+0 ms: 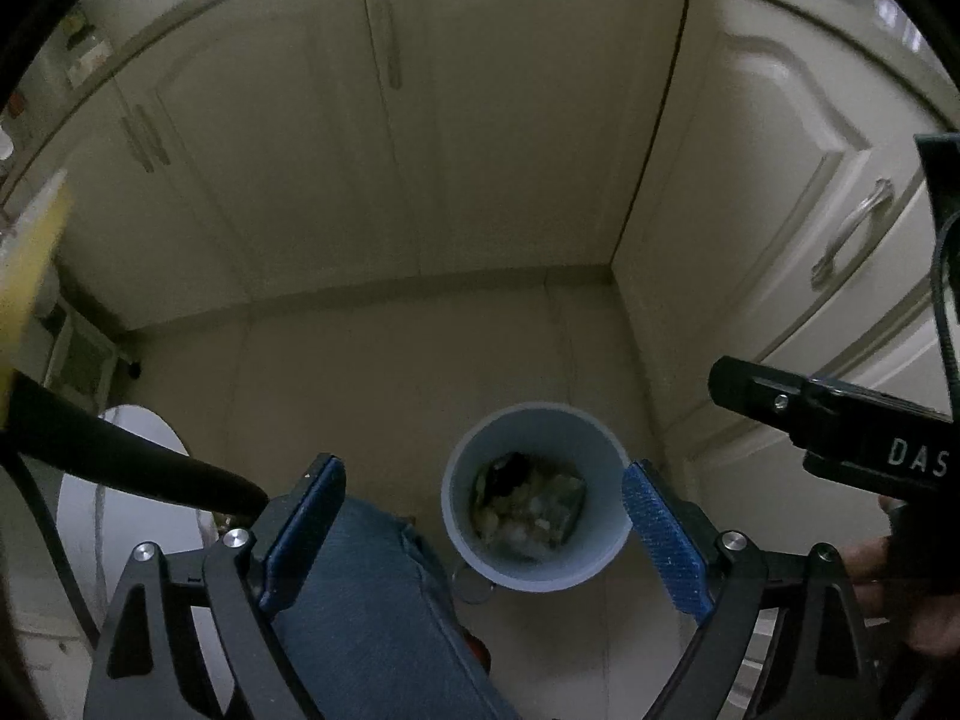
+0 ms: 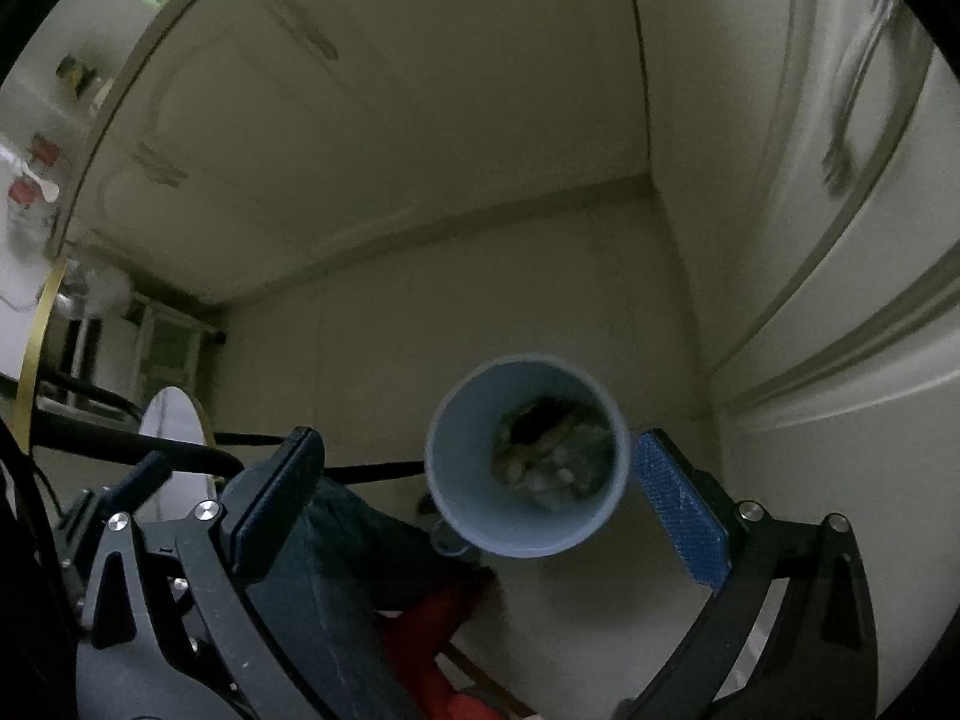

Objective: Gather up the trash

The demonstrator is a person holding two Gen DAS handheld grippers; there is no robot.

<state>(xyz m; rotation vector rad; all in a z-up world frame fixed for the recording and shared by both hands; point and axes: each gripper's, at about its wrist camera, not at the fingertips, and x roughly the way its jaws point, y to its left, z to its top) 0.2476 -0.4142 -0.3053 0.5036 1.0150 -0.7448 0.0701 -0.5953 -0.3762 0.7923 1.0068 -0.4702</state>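
Note:
A grey round trash bin (image 1: 474, 468) stands on the floor in the cabinet corner, with crumpled trash (image 1: 531, 510) in its bottom. It also shows in the right wrist view (image 2: 468, 468), trash (image 2: 555, 456) inside. My left gripper (image 1: 483, 531) is open and empty, held high above the bin. My right gripper (image 2: 477, 501) is open and empty, also above the bin. The right gripper's black body (image 1: 840, 420) shows at the right of the left wrist view.
Cream cabinet doors (image 1: 420, 150) close off the back and right, with metal handles (image 1: 852, 234). The person's jeans leg (image 1: 372, 600) is below the left gripper. A white round object (image 1: 120, 492) is at the left. Black cables (image 2: 120, 438) run at the left.

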